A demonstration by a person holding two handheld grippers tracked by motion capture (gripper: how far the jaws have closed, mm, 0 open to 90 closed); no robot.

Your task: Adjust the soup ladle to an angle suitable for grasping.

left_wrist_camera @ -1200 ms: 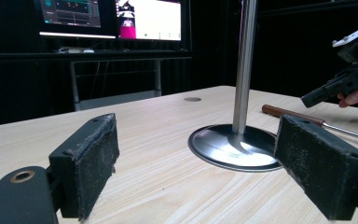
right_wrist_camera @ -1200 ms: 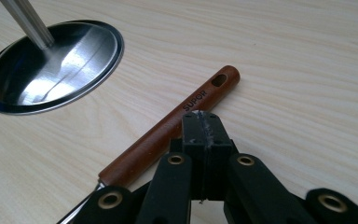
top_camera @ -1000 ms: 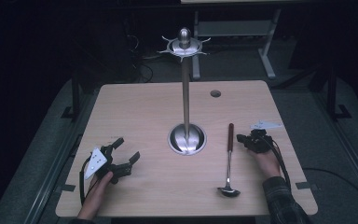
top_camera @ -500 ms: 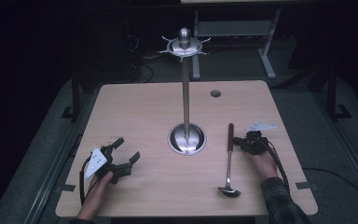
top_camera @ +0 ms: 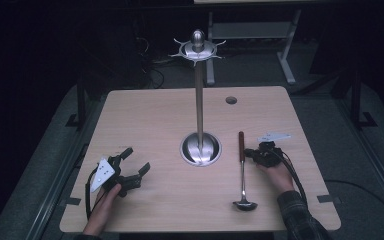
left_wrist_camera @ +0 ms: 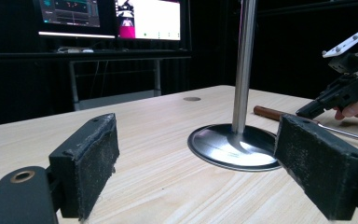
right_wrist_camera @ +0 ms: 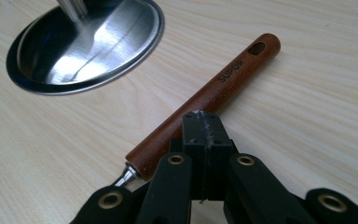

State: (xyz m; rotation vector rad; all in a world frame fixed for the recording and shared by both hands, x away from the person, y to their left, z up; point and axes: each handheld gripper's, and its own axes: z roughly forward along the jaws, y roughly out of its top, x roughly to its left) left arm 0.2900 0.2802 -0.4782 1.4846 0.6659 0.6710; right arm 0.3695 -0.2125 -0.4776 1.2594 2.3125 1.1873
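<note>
- The right gripper (right_wrist_camera: 204, 122) has its two pads pressed flat together, with nothing between them. The tip is just at the wooden handle (right_wrist_camera: 205, 101) of the ladle (top_camera: 242, 170), about the middle of that handle; whether it touches the wood I cannot tell.
- In the high view the right gripper (top_camera: 254, 154) comes to the ladle from the right side, and the right hand (top_camera: 275, 172) lies on the table (top_camera: 145, 115) behind it.
- The ladle lies flat on the table, to the right of the stand (top_camera: 200, 100). Its long axis runs from near to far: the bowl (top_camera: 245, 205) is at the near end, toward the person, and the handle points away, toward the far edge.
- The far end of the handle has a small hanging hole (right_wrist_camera: 257, 48), and the word SUPOR is printed along the wood.
- The round steel base (right_wrist_camera: 86, 39) of the stand is just beside the handle, not touching it.
- The left gripper (top_camera: 134, 161) is well apart from the ladle, at the near left of the table. Its pads (left_wrist_camera: 91, 163) stand wide, with nothing between them, and they face the stand.
- The left hand (top_camera: 105, 197) holds this gripper low over the table.
</note>
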